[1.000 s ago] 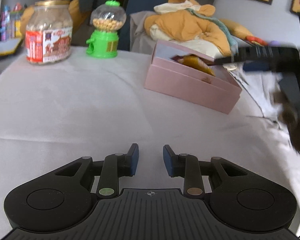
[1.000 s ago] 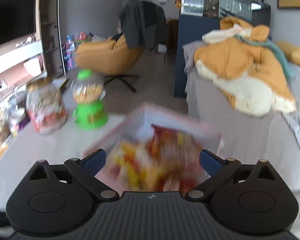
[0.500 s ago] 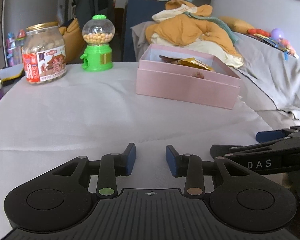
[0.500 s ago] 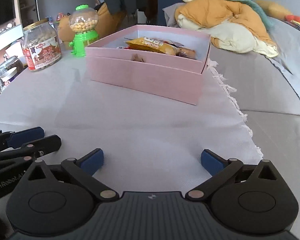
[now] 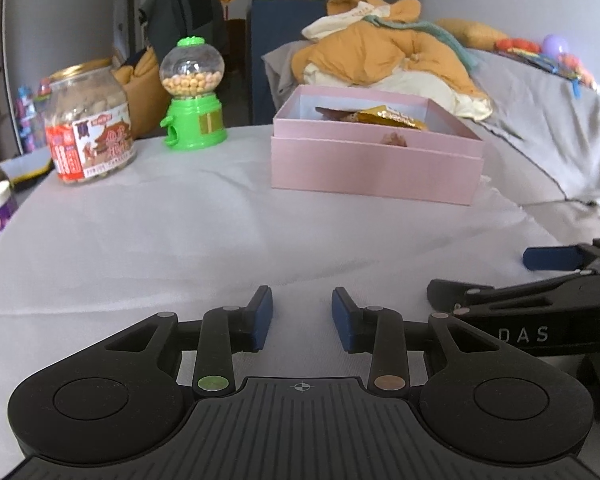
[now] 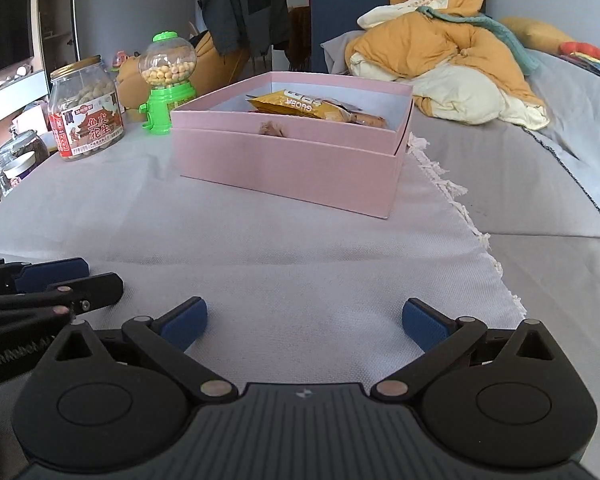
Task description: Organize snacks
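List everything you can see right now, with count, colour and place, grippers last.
box: one, pink, open, on the cloth, centre
snack packets: several, yellow and orange, inside the box
peanut jar: one, clear with red label, far left on the cloth
candy dispenser: one, green base with clear globe, between jar and box
small jars: a few, glass, left edge
tablecloth: one, white, fringed, covers the table
jacket pile: orange and cream, on the grey couch behind
left gripper: black with blue pads, slightly open, empty
right gripper: black with blue pads, wide open, empty
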